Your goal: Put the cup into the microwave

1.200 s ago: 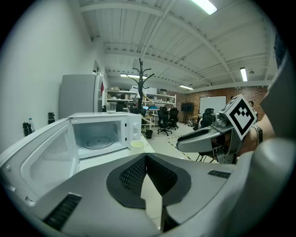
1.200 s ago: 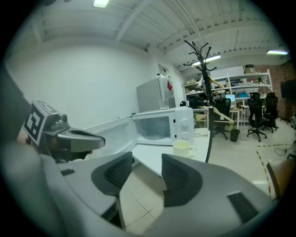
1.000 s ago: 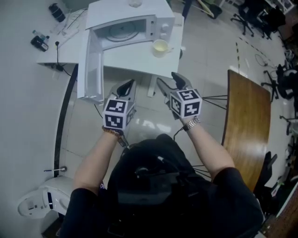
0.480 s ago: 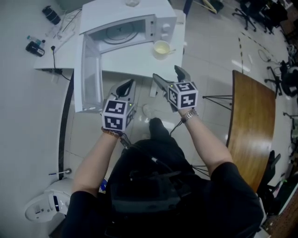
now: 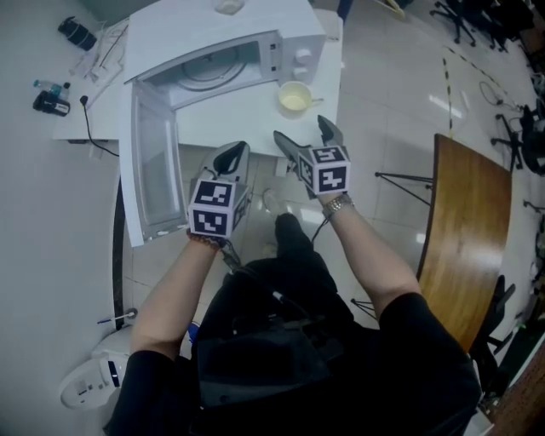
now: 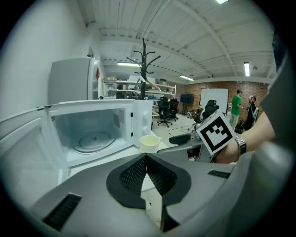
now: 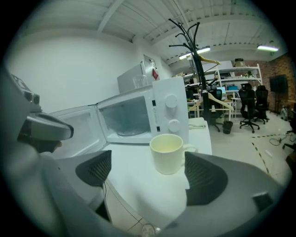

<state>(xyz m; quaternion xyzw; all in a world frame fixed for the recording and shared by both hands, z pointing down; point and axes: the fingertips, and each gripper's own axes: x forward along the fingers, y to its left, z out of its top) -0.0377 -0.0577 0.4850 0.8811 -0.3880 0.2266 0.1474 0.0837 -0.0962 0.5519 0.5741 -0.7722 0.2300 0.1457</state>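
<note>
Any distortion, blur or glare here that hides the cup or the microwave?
Head view: sharp and evenly lit, faint glare on the floor only, cup and microwave both clear. Left gripper view: strong fisheye bend, black corners, near jaws soft. Right gripper view: same fisheye, cup sharp, jaw edges blurred.

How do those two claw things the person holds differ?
The left gripper is shut; the right gripper has just been opening its jaws, now wide with nothing between. The right gripper sits nearer the cup; the left gripper nearer the open microwave door. Both carry marker cubes.
</note>
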